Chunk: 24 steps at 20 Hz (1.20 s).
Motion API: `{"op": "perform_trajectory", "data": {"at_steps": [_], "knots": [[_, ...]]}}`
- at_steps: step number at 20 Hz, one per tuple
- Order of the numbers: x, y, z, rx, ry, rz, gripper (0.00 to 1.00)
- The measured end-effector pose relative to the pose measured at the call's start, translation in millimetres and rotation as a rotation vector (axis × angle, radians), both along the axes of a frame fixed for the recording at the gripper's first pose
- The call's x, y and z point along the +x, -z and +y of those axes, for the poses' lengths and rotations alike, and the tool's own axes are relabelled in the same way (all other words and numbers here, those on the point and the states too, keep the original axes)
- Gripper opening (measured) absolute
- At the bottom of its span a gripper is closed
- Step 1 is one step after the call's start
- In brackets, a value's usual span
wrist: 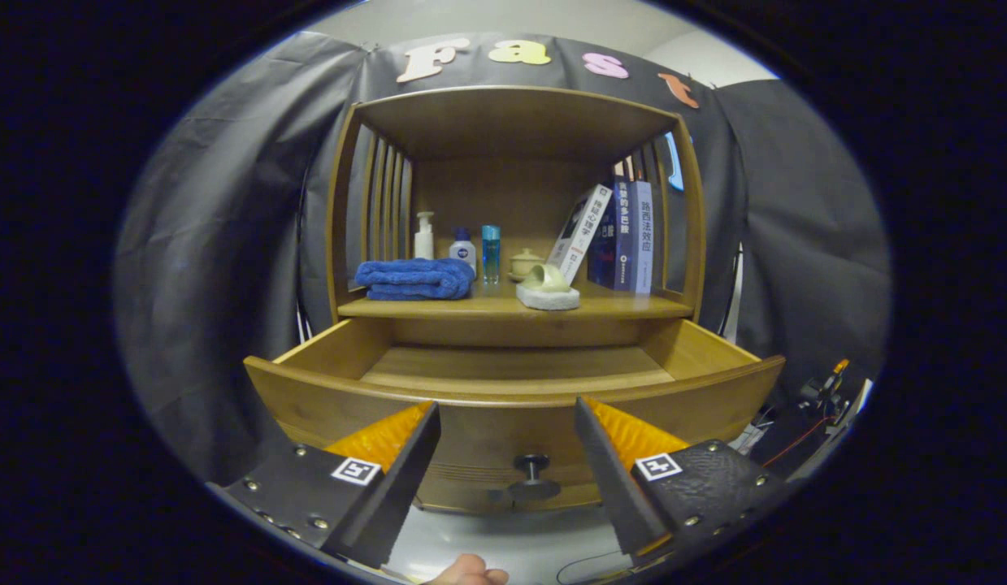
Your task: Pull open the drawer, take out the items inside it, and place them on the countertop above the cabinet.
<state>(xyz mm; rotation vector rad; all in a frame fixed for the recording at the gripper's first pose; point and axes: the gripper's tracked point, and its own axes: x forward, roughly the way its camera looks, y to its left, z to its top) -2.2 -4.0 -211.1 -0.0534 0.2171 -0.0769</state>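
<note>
The wooden cabinet's drawer stands pulled out toward me, and the part of its floor I see is bare. Its dark round knob sits on the drawer front, between my fingers and slightly below their tips. My gripper is open, with nothing held, hovering just in front of the drawer front. On the countertop above the drawer lie a folded blue towel and a pale green tape-holder-like item on a white base.
At the back of the shelf stand a white pump bottle, a small white jar, a blue bottle and a small lidded pot. Books lean at the right. Cables and gear lie right of the cabinet.
</note>
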Motion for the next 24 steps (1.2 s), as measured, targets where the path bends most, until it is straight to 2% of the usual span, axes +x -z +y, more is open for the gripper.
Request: {"op": "perform_trajectory", "data": {"at_steps": [9, 24], "knots": [[10.5, 7.8, -10.6, -0.006, -0.002, 0.027, 0.96], [111.9, 5.6, -7.5, -0.014, 0.015, 0.041, 0.98]]}}
